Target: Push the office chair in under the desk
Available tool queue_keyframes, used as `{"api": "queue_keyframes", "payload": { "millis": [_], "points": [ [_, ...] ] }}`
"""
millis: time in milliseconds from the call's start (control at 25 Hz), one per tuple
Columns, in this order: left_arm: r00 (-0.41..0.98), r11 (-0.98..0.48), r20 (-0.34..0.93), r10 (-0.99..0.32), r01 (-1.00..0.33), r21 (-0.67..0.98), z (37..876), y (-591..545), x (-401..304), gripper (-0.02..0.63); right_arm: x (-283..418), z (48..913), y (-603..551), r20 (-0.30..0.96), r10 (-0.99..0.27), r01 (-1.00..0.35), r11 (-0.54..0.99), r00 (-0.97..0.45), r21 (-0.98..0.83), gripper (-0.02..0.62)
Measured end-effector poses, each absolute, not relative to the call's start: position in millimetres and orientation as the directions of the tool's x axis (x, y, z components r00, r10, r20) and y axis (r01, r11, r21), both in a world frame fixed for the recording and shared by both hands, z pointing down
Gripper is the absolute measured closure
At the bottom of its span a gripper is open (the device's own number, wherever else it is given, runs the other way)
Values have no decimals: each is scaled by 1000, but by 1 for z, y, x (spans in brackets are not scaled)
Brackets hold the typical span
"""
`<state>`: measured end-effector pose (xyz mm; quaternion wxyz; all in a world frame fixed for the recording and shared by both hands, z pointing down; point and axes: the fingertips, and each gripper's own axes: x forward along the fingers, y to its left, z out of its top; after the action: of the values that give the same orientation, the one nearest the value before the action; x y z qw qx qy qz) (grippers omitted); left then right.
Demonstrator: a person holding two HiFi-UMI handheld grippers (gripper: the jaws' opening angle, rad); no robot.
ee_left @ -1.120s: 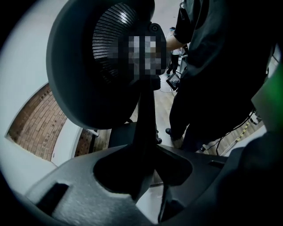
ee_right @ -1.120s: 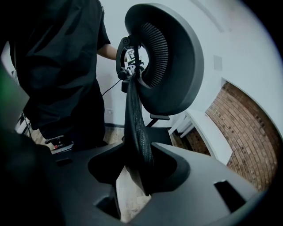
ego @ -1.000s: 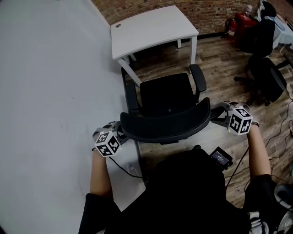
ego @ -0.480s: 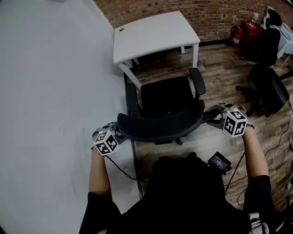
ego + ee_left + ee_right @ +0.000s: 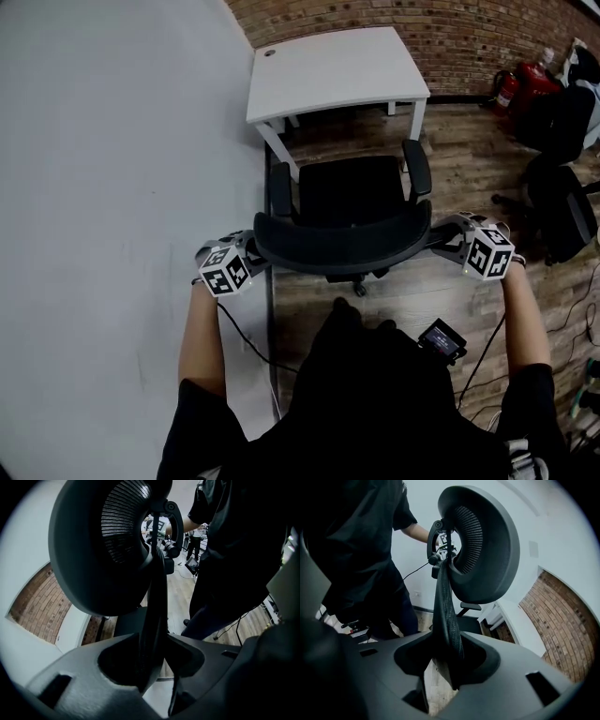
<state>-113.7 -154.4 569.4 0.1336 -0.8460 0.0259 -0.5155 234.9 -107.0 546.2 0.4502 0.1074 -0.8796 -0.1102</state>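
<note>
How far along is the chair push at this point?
Done: the left gripper and right gripper each clamp an edge of the backrest. In hand: the office chair faces the desk, lined up with it. Left: it stands in front of the desk, not under it, so the push remains.

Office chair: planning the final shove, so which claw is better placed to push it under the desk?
Right claw, narrowly: it and the left claw each clamp an end of the backrest, but the left sits beside the wall.
</note>
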Motion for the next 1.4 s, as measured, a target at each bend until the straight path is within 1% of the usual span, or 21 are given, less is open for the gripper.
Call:
{"api": "queue_keyframes", "payload": {
  "millis": [280, 720, 1400],
  "points": [
    [492, -959, 848, -195, 87, -271, 569, -197, -102, 443, 245, 547, -153, 774, -310, -105, 947, -553, 304, 442],
    [491, -959, 850, -189, 96, -268, 568, -241, -81, 445, 262, 550, -195, 780, -262, -89, 962, -568, 257, 444],
    [501, -954, 843, -196, 102, -282, 570, -323, -70, 446, 271, 554, -283, 787, -322, -140, 946, -525, 294, 437]
  ]
}}
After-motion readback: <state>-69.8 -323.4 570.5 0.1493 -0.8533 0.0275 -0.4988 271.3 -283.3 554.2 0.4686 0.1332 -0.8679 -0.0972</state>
